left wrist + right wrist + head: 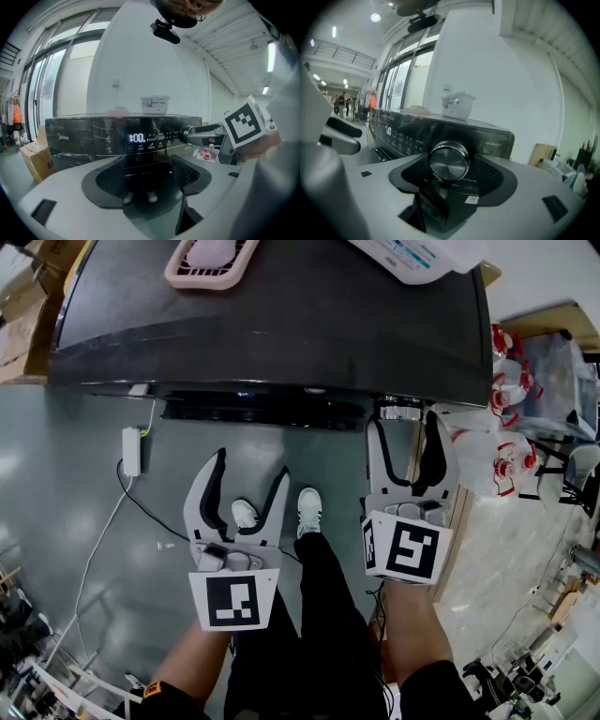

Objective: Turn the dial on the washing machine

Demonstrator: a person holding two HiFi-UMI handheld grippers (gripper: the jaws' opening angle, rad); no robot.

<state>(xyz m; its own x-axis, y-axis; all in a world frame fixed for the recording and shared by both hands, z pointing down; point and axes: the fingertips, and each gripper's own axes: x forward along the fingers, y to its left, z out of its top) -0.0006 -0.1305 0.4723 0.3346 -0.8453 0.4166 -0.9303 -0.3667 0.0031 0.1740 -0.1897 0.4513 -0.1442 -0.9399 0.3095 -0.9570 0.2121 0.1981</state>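
With its jaws spread around the dial (pixel 449 161), the right gripper (pixel 406 439) should squeeze it tight, then twist slowly.

You are standing in a big test hall or lab, not a home laundry room. The washing machine (pixel 281 324) stands free on a glossy grey floor (pixel 75 521), and a white power adapter (pixel 131 451) lies loose there with its cable (pixel 98 540) trailing across. Cardboard boxes (pixel 23 324) are stacked at the machine's side. To your right, red-and-white spray bottles (pixel 506 390) crowd together beside racks and other gear. Tall windows (pixel 61 79) run along one wall, and strip lights (pixel 271 56) hang from a high white ceiling. A pink basket (pixel 211 261) and a white container (pixel 154 104) sit on the machine's top.
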